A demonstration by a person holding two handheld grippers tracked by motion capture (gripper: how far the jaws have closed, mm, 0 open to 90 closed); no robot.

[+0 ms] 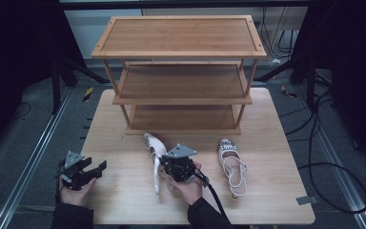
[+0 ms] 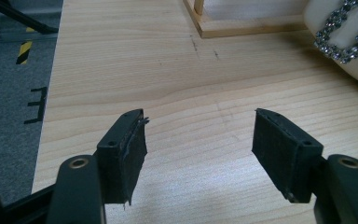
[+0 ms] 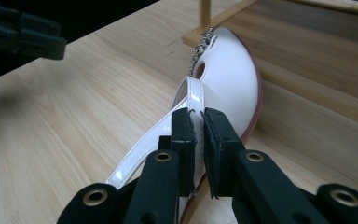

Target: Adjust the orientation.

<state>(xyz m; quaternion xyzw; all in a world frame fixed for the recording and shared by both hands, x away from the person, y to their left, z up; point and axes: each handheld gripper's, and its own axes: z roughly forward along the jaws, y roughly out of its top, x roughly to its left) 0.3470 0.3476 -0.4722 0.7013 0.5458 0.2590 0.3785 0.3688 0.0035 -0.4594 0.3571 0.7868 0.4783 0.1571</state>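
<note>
Two white slingback shoes with rhinestone trim lie on the wooden table in front of a three-tier wooden shelf [image 1: 181,71]. The left shoe [image 1: 155,148] is tipped on its side, toe toward the shelf. My right gripper [image 1: 167,167] is shut on its side wall near the heel strap; in the right gripper view the pads [image 3: 184,135] pinch the white edge of the shoe [image 3: 228,70]. The right shoe [image 1: 232,163] lies flat, apart. My left gripper [image 1: 100,168] hovers open at the table's left front; nothing sits between its fingers [image 2: 130,149], and a shoe's toe [image 2: 349,42] shows at upper right.
The table [image 1: 124,200] has bare wood between the two grippers and along its front edge. The shelf's tiers hold nothing. Cables [image 1: 324,157] trail on the floor at the right, and a metal rail [image 1: 28,162] runs along the left.
</note>
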